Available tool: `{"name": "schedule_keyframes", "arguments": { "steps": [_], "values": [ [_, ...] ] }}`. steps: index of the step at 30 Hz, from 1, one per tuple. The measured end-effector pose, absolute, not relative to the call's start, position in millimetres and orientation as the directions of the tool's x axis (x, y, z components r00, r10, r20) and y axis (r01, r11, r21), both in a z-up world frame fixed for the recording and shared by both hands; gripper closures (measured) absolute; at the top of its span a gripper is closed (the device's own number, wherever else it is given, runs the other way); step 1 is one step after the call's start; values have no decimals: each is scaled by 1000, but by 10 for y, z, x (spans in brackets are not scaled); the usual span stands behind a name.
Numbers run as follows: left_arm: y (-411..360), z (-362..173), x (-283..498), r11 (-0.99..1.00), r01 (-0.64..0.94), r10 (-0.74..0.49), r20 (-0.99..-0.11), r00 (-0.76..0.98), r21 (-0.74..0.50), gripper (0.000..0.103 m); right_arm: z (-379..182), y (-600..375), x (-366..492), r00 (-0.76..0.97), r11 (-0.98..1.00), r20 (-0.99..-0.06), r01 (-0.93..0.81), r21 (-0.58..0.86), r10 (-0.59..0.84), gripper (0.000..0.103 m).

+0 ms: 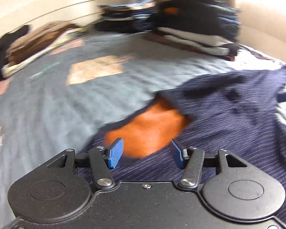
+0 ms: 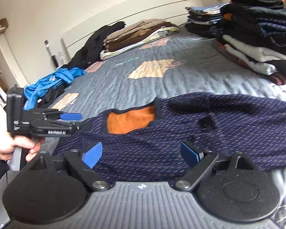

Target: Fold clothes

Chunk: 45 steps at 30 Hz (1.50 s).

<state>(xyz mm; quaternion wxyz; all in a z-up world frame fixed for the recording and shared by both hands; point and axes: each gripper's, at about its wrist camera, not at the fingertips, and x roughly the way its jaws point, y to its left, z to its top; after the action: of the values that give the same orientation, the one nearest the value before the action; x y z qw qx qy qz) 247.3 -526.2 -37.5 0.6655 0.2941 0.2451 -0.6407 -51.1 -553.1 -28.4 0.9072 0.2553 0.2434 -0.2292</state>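
Navy sweater lies flat at the bed near edge, orange collar lining showing. Left gripper and right gripper both hover with jaws released, holding nothing. Best pinch the sweater's edge cleanly and fold over evenly.

Bed quilt w/ navy sweater, clothes stacks.

Both wrist views close, angled down over navy sweater; share bed.
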Motion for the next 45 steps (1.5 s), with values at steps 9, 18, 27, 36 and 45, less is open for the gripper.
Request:
{"name": "schedule_keyframes", "arguments": {
  "steps": [9,18,27,36,45],
  "values": [
    [-6049,-767,1902,-133,989,-673,-738,-49,56,66,-223,-5941,-869,749,689,-547,619,378,-373,14],
    [-6290,-1045,1657,-214,970,-613,-789,-39,118,82,-221,-6143,-1069,751,667,-537,628,400,-384,14],
    [-6309,-823,1739,-112,987,-702,-712,5,117,98,-172,-6228,-1173,761,647,-516,627,434,-393,14],
    [-6280,-672,1646,-110,992,-715,-698,-40,57,90,-175,-6270,-1197,759,640,-515,633,437,-399,14],
    [-6638,-877,1205,-221,974,-676,-728,-114,52,50,-113,-6391,-1368,749,594,-488,657,464,-447,14]
  ]
}}
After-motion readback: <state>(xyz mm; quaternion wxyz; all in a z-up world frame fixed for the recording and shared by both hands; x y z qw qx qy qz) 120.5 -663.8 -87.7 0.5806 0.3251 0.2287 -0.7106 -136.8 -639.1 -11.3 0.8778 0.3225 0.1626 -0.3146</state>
